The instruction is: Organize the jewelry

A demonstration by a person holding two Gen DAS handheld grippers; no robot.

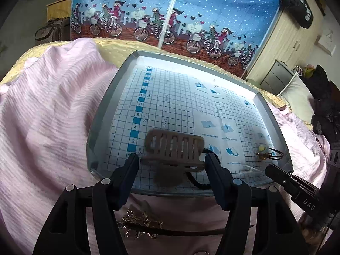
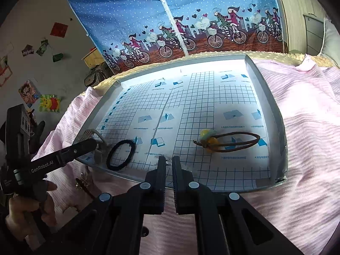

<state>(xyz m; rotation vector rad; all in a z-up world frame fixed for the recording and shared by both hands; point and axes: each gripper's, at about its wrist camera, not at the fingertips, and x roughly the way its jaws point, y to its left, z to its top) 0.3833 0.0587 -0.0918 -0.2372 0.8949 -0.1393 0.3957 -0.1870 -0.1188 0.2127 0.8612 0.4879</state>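
Over tray (image 1: pixel 110 97) near edge: left tool (image 1: pixel 172 159) spread around hair claw (image 1: pixel 174 146); right tool (image 2: pixel 169 161) nearly closed, empty.

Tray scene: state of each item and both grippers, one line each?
hair claw clip: in tray, between the open fingers, not gripped
black hair tie: flat in tray
brown hair tie: flat in tray, charm attached
tray: open, on bedding
left gripper: open
right gripper: nearly shut, empty

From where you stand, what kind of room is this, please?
Most likely a bedroom. A pink quilt covers what looks like a bed, a fabric wardrobe with a zip stands behind it, and posters hang on the wall. The tray rests on the quilt.
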